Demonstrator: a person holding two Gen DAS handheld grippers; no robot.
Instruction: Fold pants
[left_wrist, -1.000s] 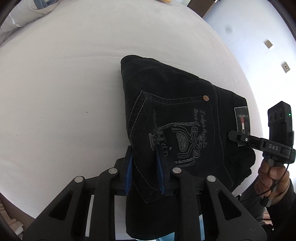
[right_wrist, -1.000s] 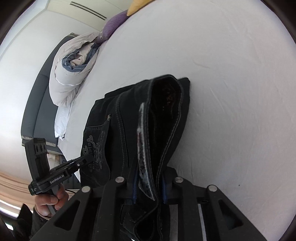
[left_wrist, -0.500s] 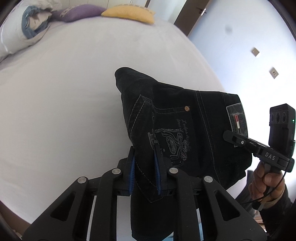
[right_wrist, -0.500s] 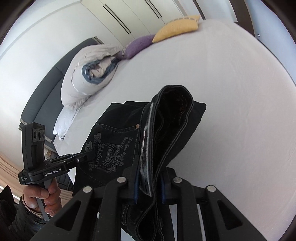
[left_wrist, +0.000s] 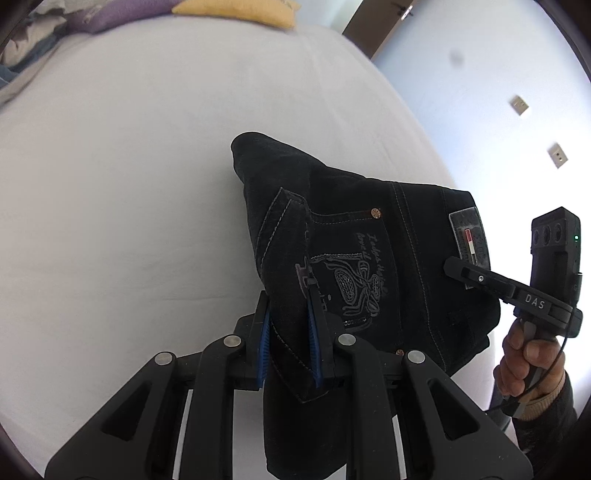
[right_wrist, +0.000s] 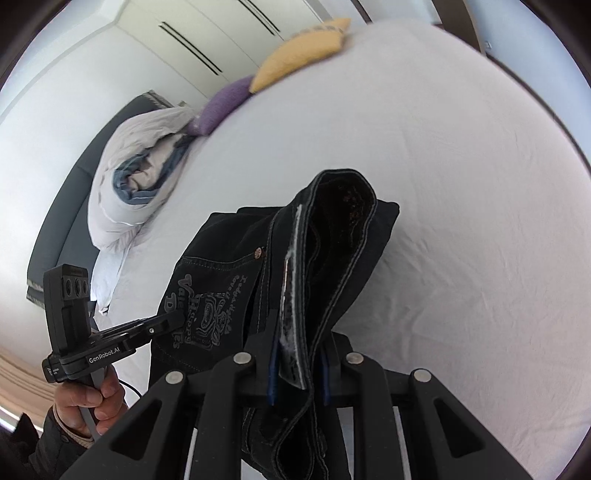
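Note:
The black jeans (left_wrist: 354, 236) are folded into a thick bundle and held up over the white bed, with a printed back pocket and a waistband label facing up. My left gripper (left_wrist: 290, 332) is shut on the pocket-side edge. My right gripper (right_wrist: 297, 365) is shut on the waistband edge of the jeans (right_wrist: 332, 258). The right gripper also shows in the left wrist view (left_wrist: 454, 267), touching the label. The left gripper shows in the right wrist view (right_wrist: 173, 321) at the pocket. The bundle's far end hangs near the sheet.
The white bed sheet (left_wrist: 129, 184) spreads wide to the left and far side. A yellow pillow (right_wrist: 303, 51), a purple pillow (right_wrist: 221, 107) and a rolled duvet (right_wrist: 140, 173) lie at the headboard. The bed's right edge meets a wall (left_wrist: 498, 92).
Both grippers have lifted the folded jeans off the sheet and tilted up, so the headboard and pillows came into view. Both grips are unchanged.

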